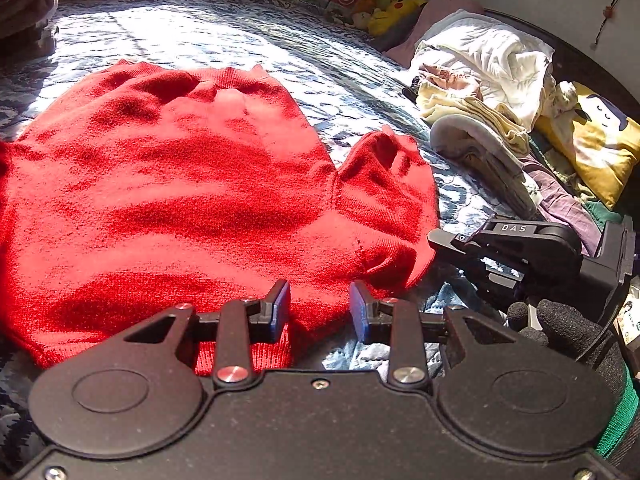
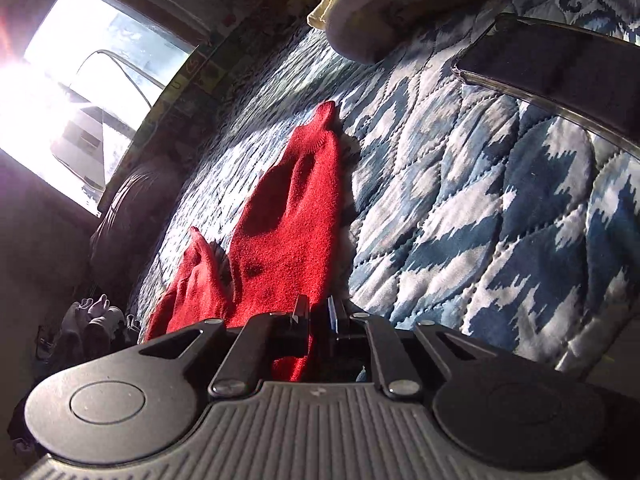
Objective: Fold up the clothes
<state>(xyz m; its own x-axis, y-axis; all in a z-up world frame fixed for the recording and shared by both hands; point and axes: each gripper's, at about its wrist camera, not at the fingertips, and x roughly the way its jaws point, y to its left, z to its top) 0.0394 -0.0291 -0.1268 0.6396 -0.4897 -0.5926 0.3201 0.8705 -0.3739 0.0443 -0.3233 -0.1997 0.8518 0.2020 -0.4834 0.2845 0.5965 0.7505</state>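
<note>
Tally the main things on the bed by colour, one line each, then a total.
Red: 1, the red sweater
Black: 1, the phone
Yellow: 2, the plush toy and the printed cushion
White: 1, the crumpled white garment
Total: 5

Left wrist view: low over bed, close, facing along spread red knitted sweater (image 1: pixel 172 184) toward far clothes heap. Right wrist view: rolled sideways, very near blue-white quilted bedspread (image 2: pixel 480 200), facing bright window (image 2: pixel 92 76). Shared: sweater, bedspread; right claw (image 1: pixel 434 238) shows in left view.
</note>
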